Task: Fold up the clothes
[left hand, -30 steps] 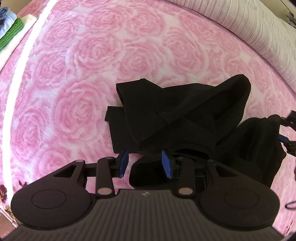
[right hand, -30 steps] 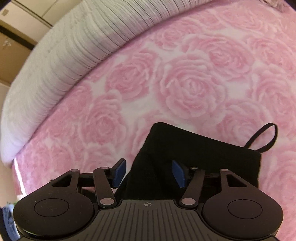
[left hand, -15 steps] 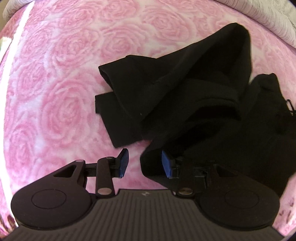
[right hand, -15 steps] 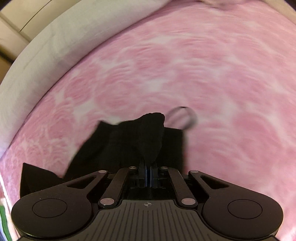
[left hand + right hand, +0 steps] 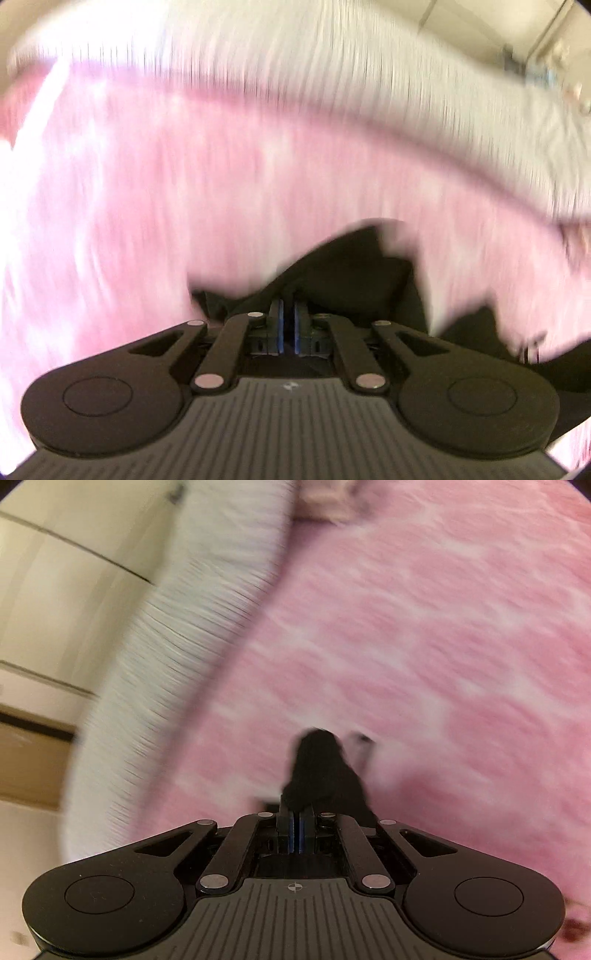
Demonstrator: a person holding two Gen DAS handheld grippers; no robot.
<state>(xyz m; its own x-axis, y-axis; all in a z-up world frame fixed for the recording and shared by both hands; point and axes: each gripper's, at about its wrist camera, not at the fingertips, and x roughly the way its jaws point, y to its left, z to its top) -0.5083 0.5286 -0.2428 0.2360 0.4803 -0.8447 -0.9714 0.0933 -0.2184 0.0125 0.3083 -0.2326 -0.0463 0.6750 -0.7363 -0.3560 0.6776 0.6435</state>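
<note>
Black garment (image 5: 354, 273): lifted over pink rose blanket (image 5: 147, 192), both views blurred
Left gripper (image 5: 287, 314): clamped on garment's edge
Right gripper (image 5: 296, 814): clamped on another bunched corner (image 5: 321, 771)

Pretty clearly a bedroom in somebody's home. The whole work surface is a bed covered in a fuzzy pink blanket (image 5: 424, 635) with a pale rose-like pattern, and along its far edge there's a white ribbed bedspread or cushion (image 5: 332, 70). Past that you get cream wall panels (image 5: 62, 565) and a brown wooden door or cabinet (image 5: 29, 764). It's all motion-blurred, so finer details are hard to make out.
</note>
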